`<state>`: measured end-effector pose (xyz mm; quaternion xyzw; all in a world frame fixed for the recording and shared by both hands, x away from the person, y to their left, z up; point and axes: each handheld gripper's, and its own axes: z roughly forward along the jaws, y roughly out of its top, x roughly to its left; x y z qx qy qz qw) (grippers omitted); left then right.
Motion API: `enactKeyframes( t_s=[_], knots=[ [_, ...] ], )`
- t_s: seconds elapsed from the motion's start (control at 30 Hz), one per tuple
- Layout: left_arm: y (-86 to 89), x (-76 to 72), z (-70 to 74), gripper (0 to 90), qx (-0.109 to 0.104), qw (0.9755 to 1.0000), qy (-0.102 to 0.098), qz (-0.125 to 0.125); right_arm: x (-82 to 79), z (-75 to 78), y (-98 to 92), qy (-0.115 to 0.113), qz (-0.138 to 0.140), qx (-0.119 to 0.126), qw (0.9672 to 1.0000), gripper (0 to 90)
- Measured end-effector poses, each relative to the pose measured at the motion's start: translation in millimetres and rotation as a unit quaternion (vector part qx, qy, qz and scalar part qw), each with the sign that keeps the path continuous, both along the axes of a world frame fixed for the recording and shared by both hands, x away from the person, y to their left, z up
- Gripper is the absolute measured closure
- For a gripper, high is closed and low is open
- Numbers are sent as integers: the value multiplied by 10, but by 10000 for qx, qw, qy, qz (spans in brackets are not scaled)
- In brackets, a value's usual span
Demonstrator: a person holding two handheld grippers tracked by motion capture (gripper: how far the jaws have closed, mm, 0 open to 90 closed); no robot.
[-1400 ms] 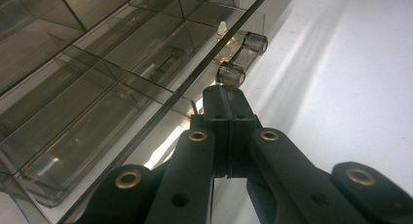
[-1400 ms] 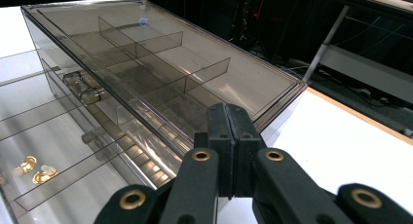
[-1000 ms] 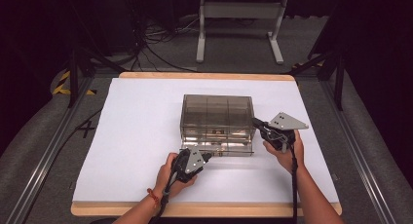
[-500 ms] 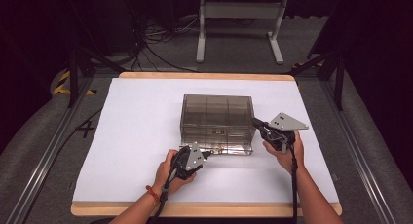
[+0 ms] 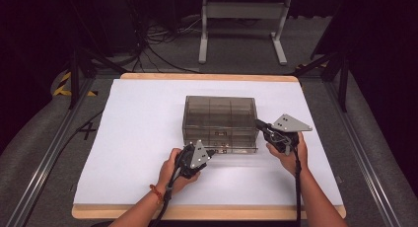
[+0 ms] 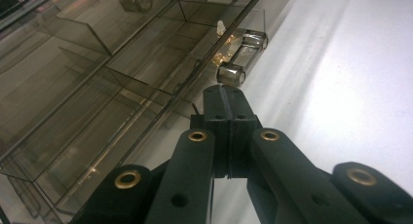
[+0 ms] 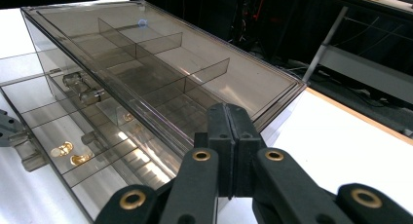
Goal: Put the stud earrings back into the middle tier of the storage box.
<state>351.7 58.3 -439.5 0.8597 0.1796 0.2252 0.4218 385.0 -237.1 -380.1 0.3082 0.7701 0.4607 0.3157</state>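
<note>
Table (image 5: 128, 138) first: a broad white sheet over a wooden board, with a smoky clear plastic drawer box (image 5: 220, 119) sitting near its centre. From the box, my left claw (image 5: 209, 153) is at about seven o'clock, at the front face, and my right claw (image 5: 257, 124) is at about four o'clock, against the front right corner. Both claws are closed tight on nothing, jaws pressed flat together.

In the right gripper view the box (image 7: 160, 73) shows thin partitions under its flat lid, and the bottom drawer (image 7: 73, 151) is pulled partly out, with small gold pieces (image 7: 70, 153) lying inside. In the left gripper view my left claw (image 6: 223, 95) points just short of a clear knob (image 6: 231, 73) on that drawer front.

I judge the box light, rigid and slick, so it would skid on the sheet if pushed from one side, and its thin walls could crack under a hard pinch. The knob looks like the place to take hold of, with my right claw bracing the corner.
</note>
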Motion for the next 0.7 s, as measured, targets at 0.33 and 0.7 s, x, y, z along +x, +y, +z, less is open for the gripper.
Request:
enactKeyframes(
  t_s=[0.33, 0.7],
  knots=[
    [24, 59, -16, 896, -19, 10000, 17, 40, 0, -1, -1, -1, 1, 5, 10000, 900],
    [22, 136, 33, 896, -58, 9999, 33, 103, 0, 0, -2, -3, 4, 0, 10000, 900]
  ],
)
